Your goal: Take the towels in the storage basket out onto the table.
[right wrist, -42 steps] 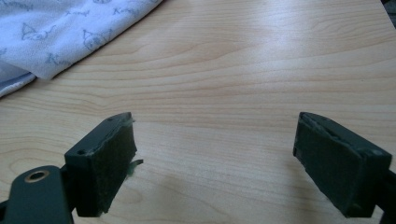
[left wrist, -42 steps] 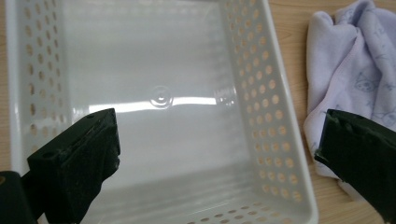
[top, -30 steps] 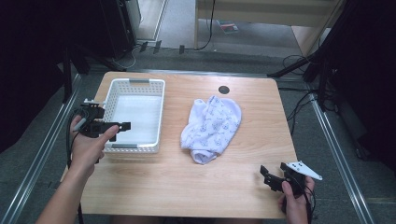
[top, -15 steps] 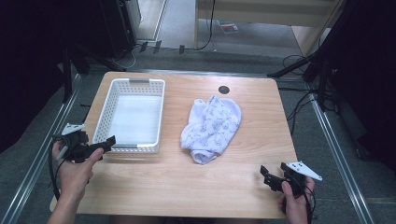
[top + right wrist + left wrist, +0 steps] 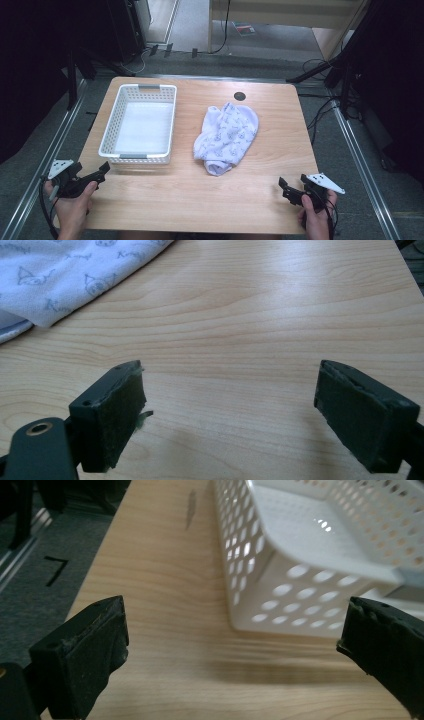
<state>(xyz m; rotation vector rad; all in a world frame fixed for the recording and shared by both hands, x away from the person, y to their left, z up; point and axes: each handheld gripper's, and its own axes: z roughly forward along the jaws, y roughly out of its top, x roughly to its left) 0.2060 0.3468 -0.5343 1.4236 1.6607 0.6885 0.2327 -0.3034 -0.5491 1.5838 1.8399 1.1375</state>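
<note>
Wooden worktop [image 5: 260,190] carries a white basket [image 5: 139,125] at ten o'clock; the crumpled patterned cloth [image 5: 227,135] lies centre, long axis one-to-seven; right gripper [image 5: 289,192], jaws released and empty, sits nearer, cloth at its eleven; left gripper [image 5: 97,175] likewise released.

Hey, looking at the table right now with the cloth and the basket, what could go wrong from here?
1. The white basket is light and empty; the open left gripper sits near its front corner and could shove it if swung in.
2. The crumpled cloth lies in loose folds, so a pinch may catch only one layer and drag the rest.
3. The right gripper hovers near the table edge, open; its trailing cable might snag.
</note>
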